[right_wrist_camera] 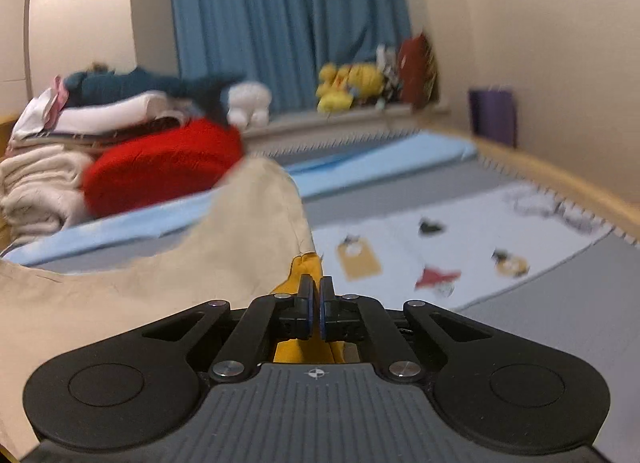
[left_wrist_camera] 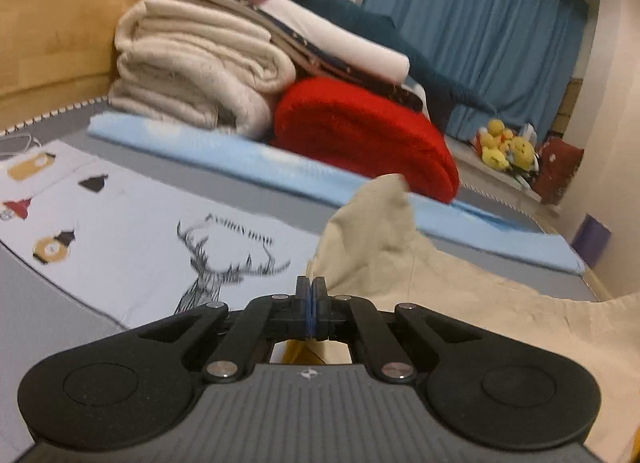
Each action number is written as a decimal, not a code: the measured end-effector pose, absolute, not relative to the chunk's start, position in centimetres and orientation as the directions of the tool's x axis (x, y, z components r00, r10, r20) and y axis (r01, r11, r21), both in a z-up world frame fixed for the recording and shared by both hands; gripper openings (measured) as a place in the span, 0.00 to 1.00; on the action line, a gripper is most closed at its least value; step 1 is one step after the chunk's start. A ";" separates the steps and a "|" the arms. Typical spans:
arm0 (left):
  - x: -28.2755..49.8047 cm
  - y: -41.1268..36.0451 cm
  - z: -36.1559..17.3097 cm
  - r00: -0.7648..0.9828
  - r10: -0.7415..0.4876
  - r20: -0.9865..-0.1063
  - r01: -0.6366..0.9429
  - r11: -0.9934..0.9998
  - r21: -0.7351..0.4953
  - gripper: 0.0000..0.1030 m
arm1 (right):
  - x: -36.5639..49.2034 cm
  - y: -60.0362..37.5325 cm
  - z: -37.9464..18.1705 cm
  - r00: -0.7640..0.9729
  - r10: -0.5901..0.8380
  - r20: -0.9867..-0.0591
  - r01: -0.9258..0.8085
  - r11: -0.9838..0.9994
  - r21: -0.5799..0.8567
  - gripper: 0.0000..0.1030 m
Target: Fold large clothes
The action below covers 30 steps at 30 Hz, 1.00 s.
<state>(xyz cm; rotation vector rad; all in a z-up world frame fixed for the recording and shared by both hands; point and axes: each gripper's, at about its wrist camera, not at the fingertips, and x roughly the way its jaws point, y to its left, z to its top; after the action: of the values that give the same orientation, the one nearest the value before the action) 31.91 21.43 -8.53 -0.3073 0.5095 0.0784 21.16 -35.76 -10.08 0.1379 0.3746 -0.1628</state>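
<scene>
Large beige garment (left_wrist_camera: 460, 295) with yellow lining, raised edge peaked, rest draped over the grey bed (left_wrist_camera: 48, 303).

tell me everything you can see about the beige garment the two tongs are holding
The beige garment looks like thin, matte woven cloth with a yellow inner layer showing at the pinched edge in the right wrist view. It is creased and half lifted: the left tongs and right tongs are each shut on an edge, pulling up a soft peak, while the rest drapes down onto the grey bed surface in front of the light blue pad.
</scene>
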 end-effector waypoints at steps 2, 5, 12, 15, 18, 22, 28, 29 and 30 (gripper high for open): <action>33.2 20.9 -9.0 0.868 0.005 -0.496 -0.157 0.951 -0.265 0.00 | 21.9 -35.9 -10.3 0.914 -0.149 -0.376 0.204 0.973 0.110 0.02; 35.5 19.8 -10.2 0.844 0.010 -0.536 -0.165 0.956 -0.243 0.00 | 23.6 -36.0 -11.1 0.898 -0.168 -0.406 0.228 0.968 0.104 0.02; 37.9 20.1 -11.4 0.842 0.052 -0.537 -0.199 0.955 -0.220 0.00 | 25.8 -34.7 -11.5 0.892 -0.222 -0.394 0.265 0.962 0.059 0.01; 38.7 20.8 -11.7 0.833 0.052 -0.551 -0.225 0.942 -0.251 0.05 | 26.1 -34.0 -11.2 0.905 -0.251 -0.343 0.278 0.960 0.032 0.01; 39.2 21.9 -12.6 0.782 0.041 -0.622 -0.284 0.911 -0.298 0.54 | 27.7 -34.1 -12.3 0.866 -0.284 -0.413 0.321 0.947 0.022 0.05; 38.8 22.6 -12.9 0.760 -0.058 -0.647 -0.231 0.907 -0.353 0.55 | 30.1 -35.0 -15.7 0.717 -0.266 -0.644 0.350 0.937 0.003 0.08; 37.9 19.4 -14.8 0.639 -0.294 -0.710 0.029 0.932 -0.360 0.55 | 30.5 -34.8 -19.2 0.549 -0.236 -0.801 0.320 0.946 -0.059 0.08; 37.6 18.7 -15.5 0.607 -0.320 -0.727 0.064 0.932 -0.357 0.55 | 30.3 -34.8 -19.2 0.546 -0.231 -0.805 0.329 0.943 -0.048 0.08; 37.5 18.0 -16.3 0.572 -0.323 -0.754 0.092 0.939 -0.333 0.55 | 30.2 -34.9 -19.3 0.539 -0.226 -0.811 0.332 0.942 -0.042 0.08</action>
<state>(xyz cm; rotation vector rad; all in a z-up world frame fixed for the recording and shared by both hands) 37.54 17.97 -16.31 -0.2700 0.9327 -0.2465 30.25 -34.92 -19.29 0.1219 0.9454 -0.3327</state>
